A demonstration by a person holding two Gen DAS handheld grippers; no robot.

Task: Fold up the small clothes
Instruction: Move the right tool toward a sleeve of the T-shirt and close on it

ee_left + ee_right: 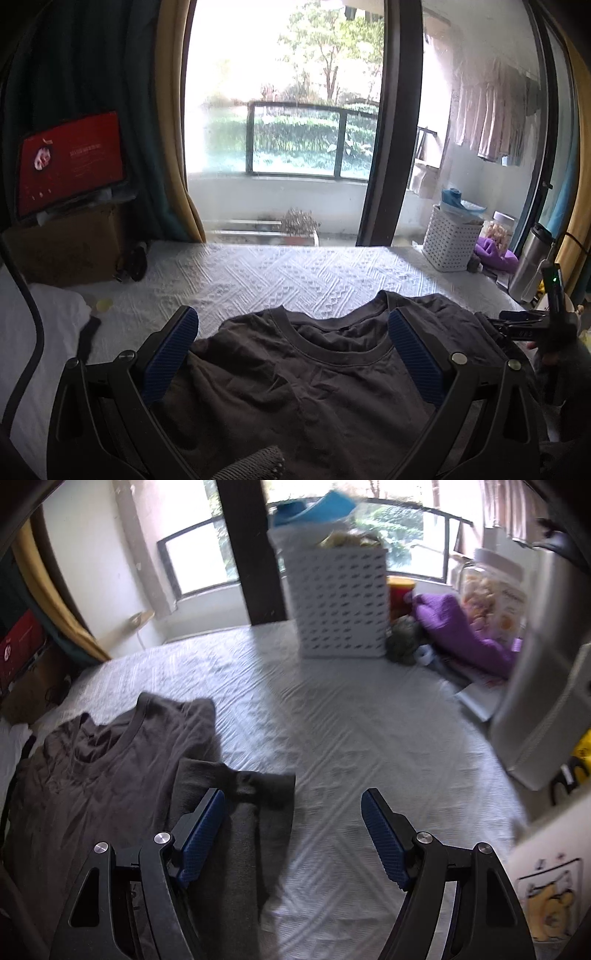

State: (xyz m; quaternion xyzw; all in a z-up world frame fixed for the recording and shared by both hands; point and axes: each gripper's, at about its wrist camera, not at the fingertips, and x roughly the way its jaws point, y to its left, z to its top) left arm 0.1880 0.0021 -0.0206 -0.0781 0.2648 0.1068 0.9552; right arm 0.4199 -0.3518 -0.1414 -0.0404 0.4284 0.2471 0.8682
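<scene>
Your dark grey T-shirt [314,387] lies rumpled, collar toward the window, with its right sleeve [255,786] folded in over the body.

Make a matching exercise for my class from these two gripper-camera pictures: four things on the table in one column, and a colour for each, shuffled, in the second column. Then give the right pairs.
Column one:
1. T-shirt
2. Perforated basket
3. Crumpled cloth beside the jar
4. Screen on the cardboard box

Column two:
A. Red
B. White
C. Dark grey
D. Purple

Right pairs: 1-C, 2-B, 3-D, 4-A.
</scene>
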